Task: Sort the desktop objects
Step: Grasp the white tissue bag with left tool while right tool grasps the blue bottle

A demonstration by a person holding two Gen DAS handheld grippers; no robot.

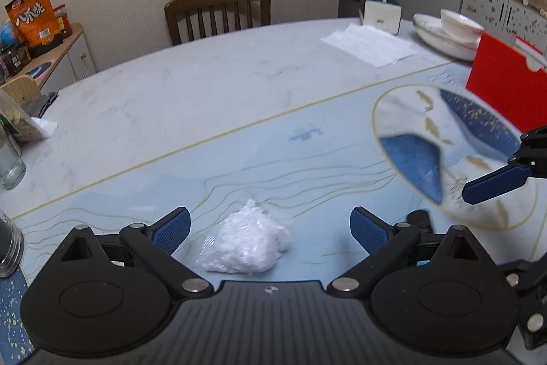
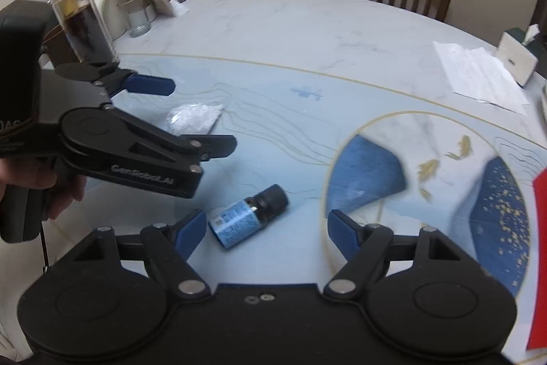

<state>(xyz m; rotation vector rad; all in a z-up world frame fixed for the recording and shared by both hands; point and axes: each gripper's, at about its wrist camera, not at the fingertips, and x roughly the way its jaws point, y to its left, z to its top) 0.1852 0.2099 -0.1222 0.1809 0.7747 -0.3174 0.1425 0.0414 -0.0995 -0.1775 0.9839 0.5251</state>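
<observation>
Fingers of left gripper (image 1: 270,230) spread wide around white bag (image 1: 251,240); right gripper (image 2: 268,233) wide, bottle (image 2: 248,216) between

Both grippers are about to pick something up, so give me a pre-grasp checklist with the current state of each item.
1. Left gripper jaws open: ok.
2. White plastic bag lined up between the left jaws: ok, it lies on the table just ahead of them, untouched.
3. Right gripper jaws open: ok.
4. Small dark bottle centred for the right jaws: not ok, it lies on its side close to the left finger.
5. Bottle cap closed: ok, black cap is on.
6. Grippers clear of each other: ok for now, though they are close together.
7. Red box ready as a sorting bin: cannot tell, its inside is hidden.
</observation>
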